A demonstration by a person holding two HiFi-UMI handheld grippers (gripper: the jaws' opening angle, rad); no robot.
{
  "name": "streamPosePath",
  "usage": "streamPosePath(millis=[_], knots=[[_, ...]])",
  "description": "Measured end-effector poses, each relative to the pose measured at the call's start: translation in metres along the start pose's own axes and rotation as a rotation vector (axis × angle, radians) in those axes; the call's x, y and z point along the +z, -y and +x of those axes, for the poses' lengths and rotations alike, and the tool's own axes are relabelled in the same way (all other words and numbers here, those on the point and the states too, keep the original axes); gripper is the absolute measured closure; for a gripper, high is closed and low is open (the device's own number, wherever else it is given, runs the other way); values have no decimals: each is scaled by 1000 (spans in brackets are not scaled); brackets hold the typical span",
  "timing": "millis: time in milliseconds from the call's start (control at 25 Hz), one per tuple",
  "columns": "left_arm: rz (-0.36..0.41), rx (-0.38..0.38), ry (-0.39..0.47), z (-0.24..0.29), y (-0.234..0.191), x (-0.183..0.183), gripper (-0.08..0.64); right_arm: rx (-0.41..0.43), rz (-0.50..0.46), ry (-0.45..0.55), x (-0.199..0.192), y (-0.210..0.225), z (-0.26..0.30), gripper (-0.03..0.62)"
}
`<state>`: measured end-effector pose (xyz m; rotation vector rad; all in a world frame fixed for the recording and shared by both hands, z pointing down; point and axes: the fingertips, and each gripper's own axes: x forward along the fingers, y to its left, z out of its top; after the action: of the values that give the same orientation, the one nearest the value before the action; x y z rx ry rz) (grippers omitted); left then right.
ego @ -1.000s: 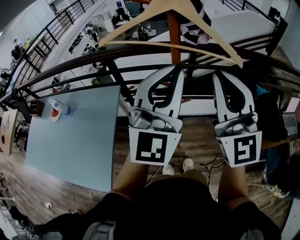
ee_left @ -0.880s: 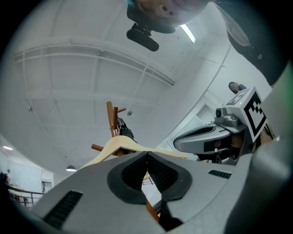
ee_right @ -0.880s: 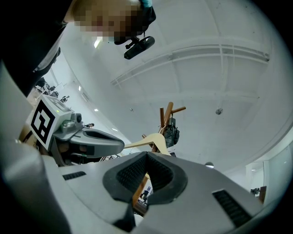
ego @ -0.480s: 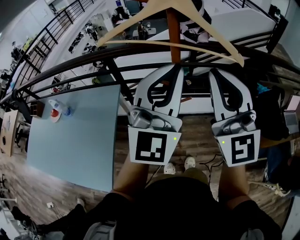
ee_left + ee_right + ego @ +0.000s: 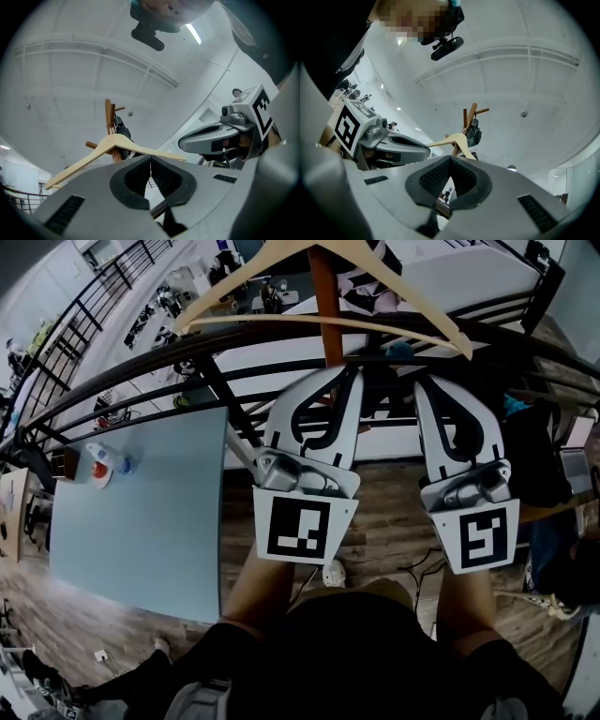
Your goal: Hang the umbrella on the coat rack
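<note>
Fingers (image 5: 136, 180) of the left gripper (image 5: 150, 158) and right gripper (image 5: 451, 157) are pressed together, empty. Wood floor (image 5: 394, 521) lies below them, a pale tabletop (image 5: 141, 521) to their left, a black railing (image 5: 225, 399) just beyond. Past their tips stands the coat rack (image 5: 325, 296) with a hanger (image 5: 93, 153); its dark bundle (image 5: 121, 131) is too small to identify. Both grippers sit side by side, tilted slightly upward.

The head view's top edge cuts off the pole of the coat rack (image 5: 325, 296) and the hook of the wooden hanger (image 5: 427, 308). I cannot identify the small items (image 5: 101, 463) at the far left corner of the tabletop (image 5: 141, 540).
</note>
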<state>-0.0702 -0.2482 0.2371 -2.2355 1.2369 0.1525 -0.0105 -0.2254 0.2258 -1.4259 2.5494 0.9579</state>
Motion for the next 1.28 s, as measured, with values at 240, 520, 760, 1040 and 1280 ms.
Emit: streamPosePath(millis=[240, 520, 760, 1040, 1280], knots=[[2, -4, -6, 1, 20, 12, 546, -8, 1, -4, 7, 9, -24, 561], [15, -9, -7, -5, 54, 40, 546, 0, 18, 11, 22, 15, -60, 561], [15, -1, -20, -19, 90, 63, 546, 11, 44, 27, 36, 16, -101, 561], [38, 5, -24, -40, 127, 99, 546, 31, 61, 52, 61, 14, -145, 561], [68, 11, -25, -53, 156, 120, 546, 50, 79, 75, 72, 11, -175, 561]])
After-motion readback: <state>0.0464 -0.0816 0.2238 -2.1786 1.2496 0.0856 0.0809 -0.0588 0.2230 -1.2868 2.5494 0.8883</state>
